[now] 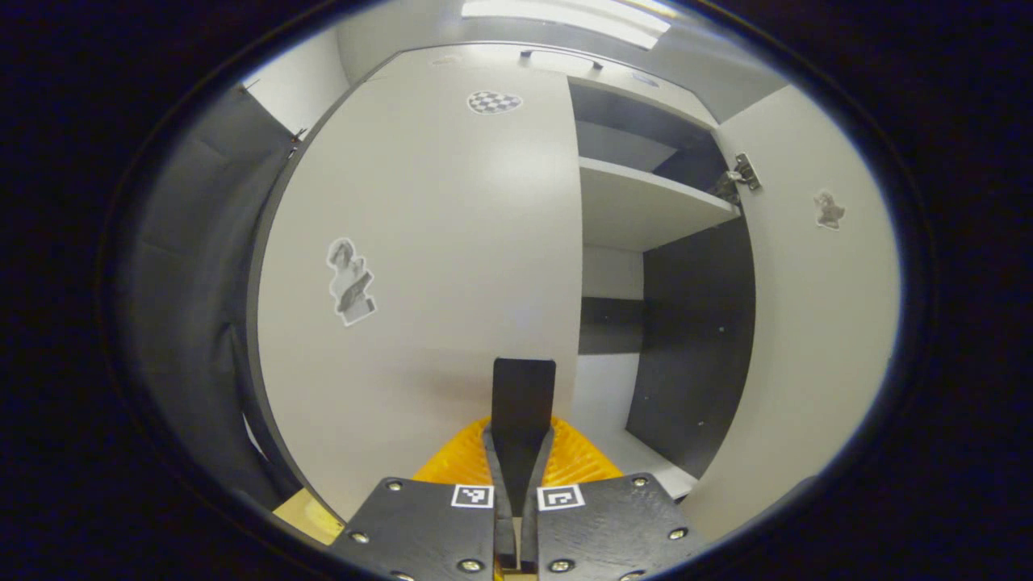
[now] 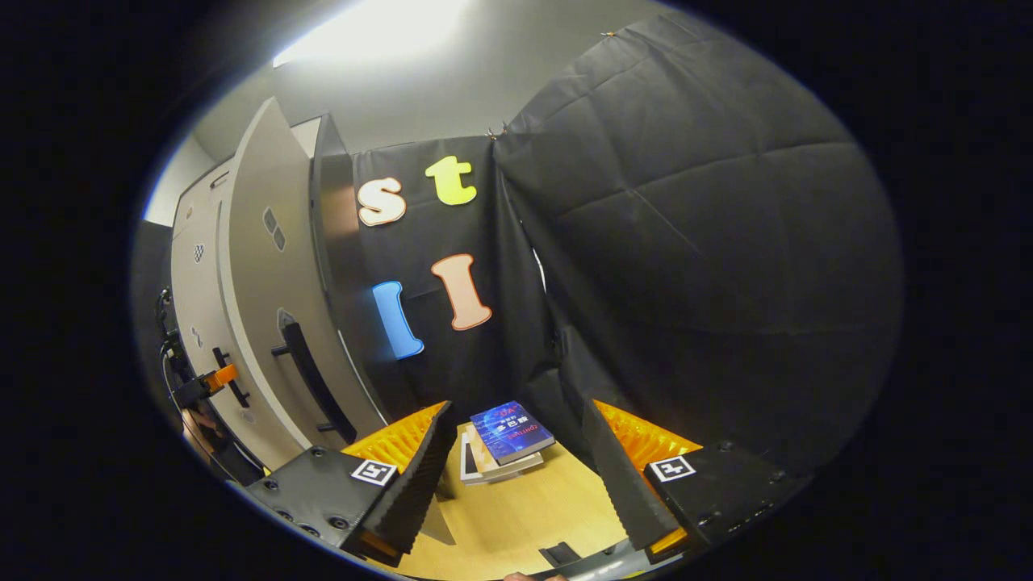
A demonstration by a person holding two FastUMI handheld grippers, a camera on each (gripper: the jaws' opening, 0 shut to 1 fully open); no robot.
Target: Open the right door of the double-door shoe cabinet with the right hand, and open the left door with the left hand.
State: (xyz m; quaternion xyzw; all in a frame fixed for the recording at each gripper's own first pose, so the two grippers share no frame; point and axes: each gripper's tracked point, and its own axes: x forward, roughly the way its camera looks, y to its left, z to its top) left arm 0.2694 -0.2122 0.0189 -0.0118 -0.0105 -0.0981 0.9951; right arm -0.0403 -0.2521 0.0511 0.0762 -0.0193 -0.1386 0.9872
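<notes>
So from my left tool [image 1: 523,484], looking along its fingers, the two are pressed together on a dark flat handle [image 1: 524,395] that sticks up between them at 6 o'clock. That handle sits at the free edge of the pale matte left door [image 1: 420,266] of the shoe cabinet, which takes up the view from 9 to 12 o'clock and looks closed or close to it. It's got a grey cut-out sticker [image 1: 350,281] at 9 o'clock and a checkered patch [image 1: 494,102] near the top. At 1 to 3 o'clock I can see into the cabinet: a white shelf [image 1: 646,211] against dark inner walls. The pale right door [image 1: 815,323] is swung open at 3 o'clock, with a metal hinge [image 1: 744,173] on its inner side.

Over on my right tool [image 2: 516,476], the fingers are spread wide and hold nothing. At 9 o'clock I see the open right door [image 2: 266,323] edge-on, with its long dark bar handle [image 2: 311,383], well apart from the tool. Between the fingers, at 6 o'clock, a blue-covered book [image 2: 510,430] lies on a small stack on the light wooden floor [image 2: 533,508]. The left tool [image 2: 211,381] shows far off at 8 o'clock, by the other door.
</notes>
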